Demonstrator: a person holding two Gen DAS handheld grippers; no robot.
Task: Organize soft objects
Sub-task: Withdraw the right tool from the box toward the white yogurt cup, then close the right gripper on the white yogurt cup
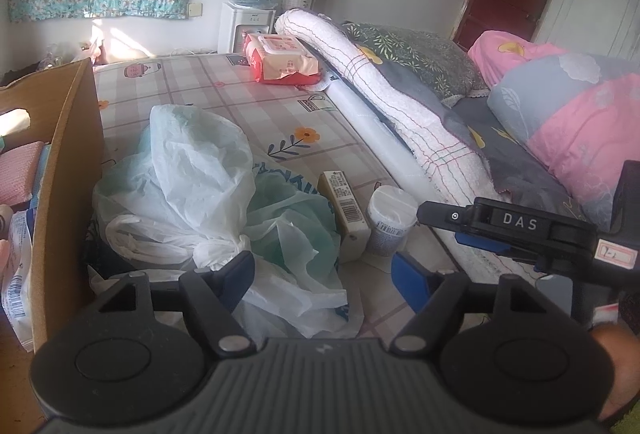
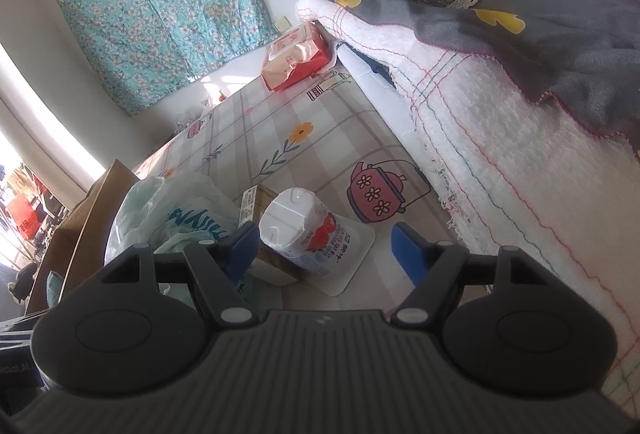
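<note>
A heap of crumpled white and green plastic bags (image 1: 200,193) lies on the checked mat (image 1: 240,89). My left gripper (image 1: 324,274) hovers over its near edge, open, with loose bag film between the blue pads; the right pad stands clear of it. A white tub with red print (image 2: 304,230) stands tilted on the mat between the pads of my right gripper (image 2: 326,250), which is open, its right pad well apart from the tub. In the left wrist view the tub (image 1: 390,220) sits beside a yellowish carton (image 1: 346,209), with the right gripper (image 1: 440,230) reaching in from the right.
An open cardboard box (image 1: 60,173) with packets inside stands at the left. A red and pink tissue pack (image 1: 284,59) lies at the far end of the mat. A rolled white blanket (image 1: 400,105), pillow (image 1: 420,57) and pink quilt (image 1: 580,121) border the right.
</note>
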